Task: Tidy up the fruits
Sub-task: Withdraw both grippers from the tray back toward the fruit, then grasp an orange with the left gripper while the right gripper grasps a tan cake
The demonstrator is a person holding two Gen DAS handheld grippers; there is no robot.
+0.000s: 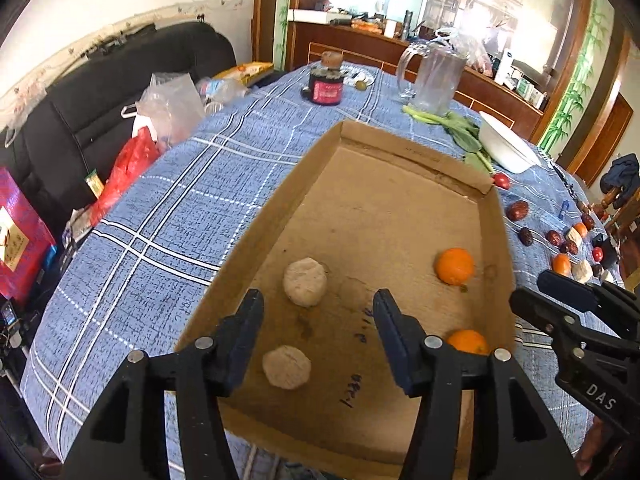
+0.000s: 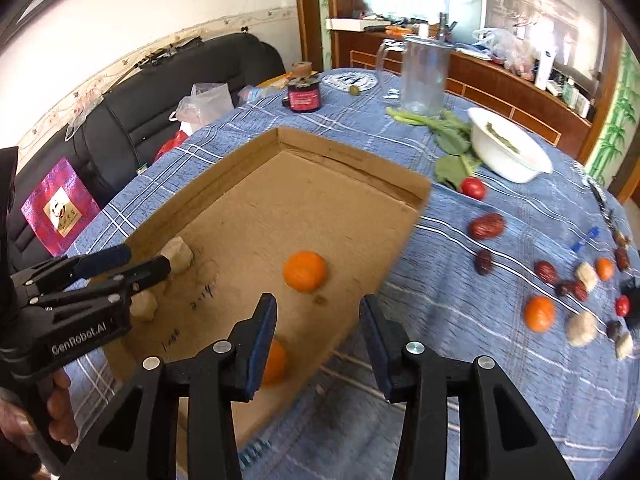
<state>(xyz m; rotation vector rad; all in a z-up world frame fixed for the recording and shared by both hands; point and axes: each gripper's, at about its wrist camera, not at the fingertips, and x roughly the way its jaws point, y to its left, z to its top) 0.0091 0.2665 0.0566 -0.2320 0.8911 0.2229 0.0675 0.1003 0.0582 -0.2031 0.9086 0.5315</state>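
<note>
1. The left tongs hang over the near left part of a shallow cardboard tray, jaws spread wide with nothing between them.
2. The right tongs are also spread and hold nothing; they hover over the tray's near right edge, one finger above the cardboard, the other above the cloth.
3. Under the left tongs lie two pale round lumps: one near, one a little farther in.
4. On the tray's right side sit two oranges: the far one in the open, the near one close to the right wall, partly hidden by a finger.
5. The tray rests on a table with a blue checked cloth.
6. To the right of the tray, loose on the cloth, lie dark red dates, small red fruits, more oranges and pale lumps, well apart from the tray.
7. Farther off, a white bowl stands touching some green leaves.
8. At the far side stand a clear jug and a dark jar with a red label.
9. A black sofa with plastic bags sits left of the table.
</note>
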